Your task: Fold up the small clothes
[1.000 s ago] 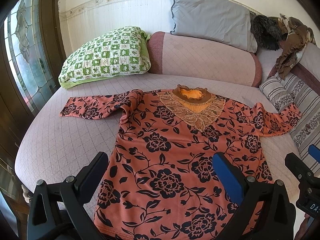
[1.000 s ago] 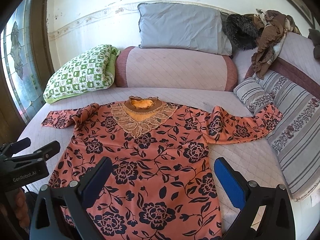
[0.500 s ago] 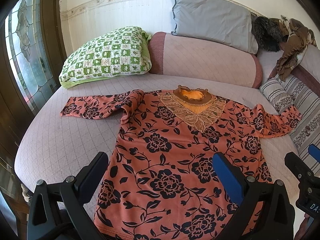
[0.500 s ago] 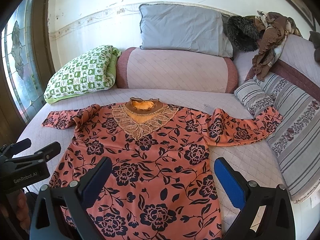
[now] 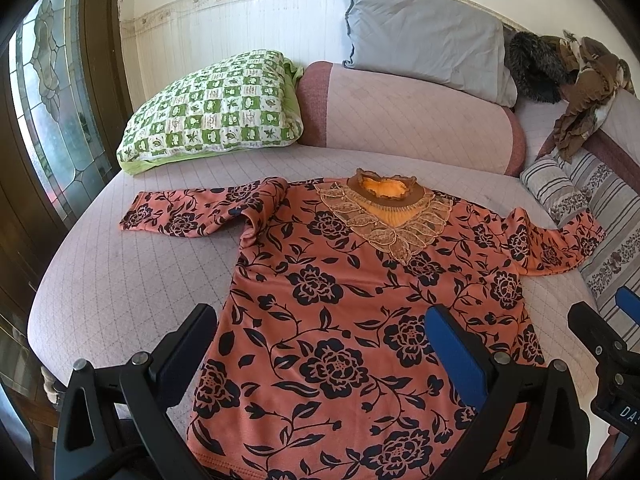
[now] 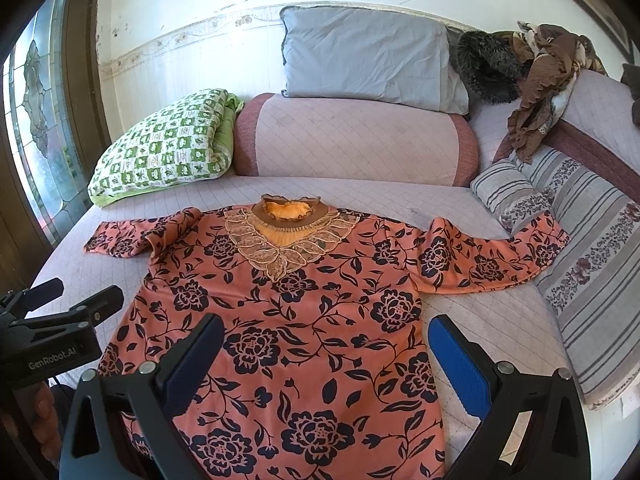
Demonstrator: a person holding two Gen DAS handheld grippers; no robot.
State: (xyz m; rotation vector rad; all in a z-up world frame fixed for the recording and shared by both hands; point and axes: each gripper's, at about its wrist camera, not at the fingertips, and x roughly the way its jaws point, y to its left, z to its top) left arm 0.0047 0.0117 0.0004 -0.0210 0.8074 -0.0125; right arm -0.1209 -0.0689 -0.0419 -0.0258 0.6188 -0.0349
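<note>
Quilted bed (image 5: 100,288) is carrying a limp floral top (image 5: 360,320); both jaws hovering spread; sleeve cuff at 10 o'clock looking grabbable.

Bare mattress (image 5: 120,288): open strip left of blouse (image 5: 360,300), another beyond its collar. Far edge blocked: green checked pillow (image 5: 216,112), bolster (image 6: 356,140). Right side crowded: striped cushion (image 6: 600,280), touching the blouse's sleeve.
</note>
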